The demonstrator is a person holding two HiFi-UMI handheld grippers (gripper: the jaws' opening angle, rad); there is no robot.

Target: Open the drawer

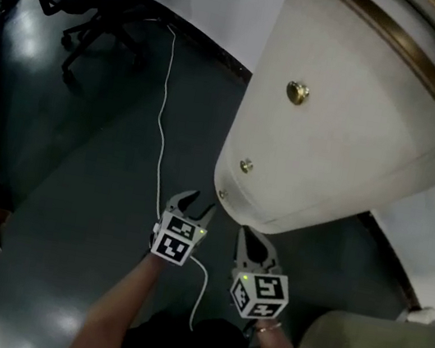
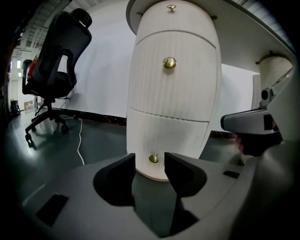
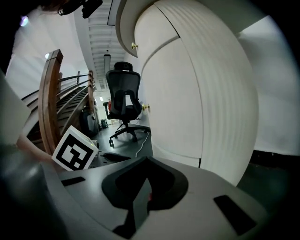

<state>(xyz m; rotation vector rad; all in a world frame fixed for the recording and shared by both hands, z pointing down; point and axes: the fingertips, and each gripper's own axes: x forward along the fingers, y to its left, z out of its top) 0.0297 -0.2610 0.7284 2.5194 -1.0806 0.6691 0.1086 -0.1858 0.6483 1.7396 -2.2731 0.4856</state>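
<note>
- jaws of left gripper: apart, knob of lowest drawer just ahead, in line with the gap.
- jaws of right gripper: together, empty, cabinet close on their right.

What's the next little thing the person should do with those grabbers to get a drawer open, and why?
Probably ease the left gripper forward onto the lowest brass knob, then close. Its jaws stand apart with that knob lined up in the gap, not yet touching; the drawers of the cabinet look shut. The right gripper is shut, off to the side.
</note>
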